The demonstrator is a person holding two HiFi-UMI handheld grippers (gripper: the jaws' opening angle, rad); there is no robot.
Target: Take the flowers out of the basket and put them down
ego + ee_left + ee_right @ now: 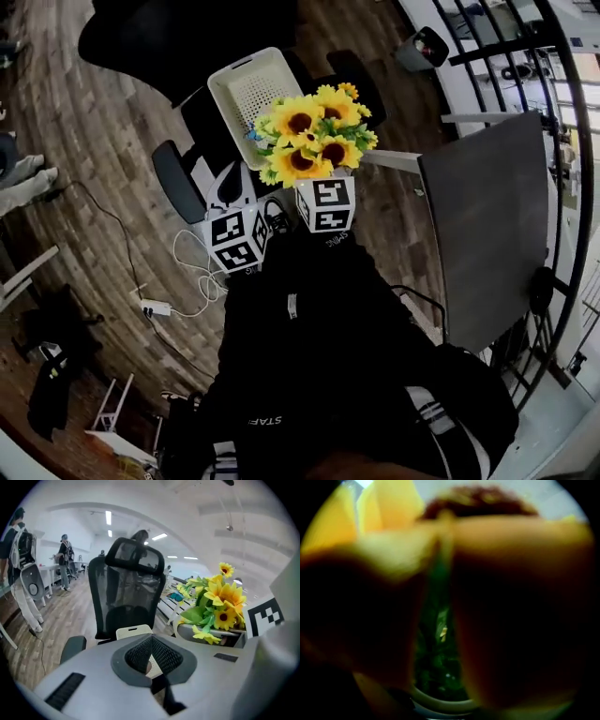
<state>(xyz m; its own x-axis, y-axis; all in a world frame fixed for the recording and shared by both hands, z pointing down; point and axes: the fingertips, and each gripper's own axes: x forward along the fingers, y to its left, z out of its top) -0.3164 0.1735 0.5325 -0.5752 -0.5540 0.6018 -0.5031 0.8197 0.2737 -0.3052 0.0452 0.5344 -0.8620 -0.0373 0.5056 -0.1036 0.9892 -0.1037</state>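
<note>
R gripper (324, 187) pinches flowers (314, 131) at the stems. Bunch stands upright at frame centre, clear of basket (246, 89) to its upper left. L gripper (150, 648) is pressed together, empty, at lower left. Stem axis approx. vertical. R is nearer, so R should do the set-down.

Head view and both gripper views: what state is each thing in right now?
flowers: held up, not yet set down.
right gripper: shut on the flowers.
left gripper: shut on the basket's rim.
basket: opening up, gripped at its rim.
</note>
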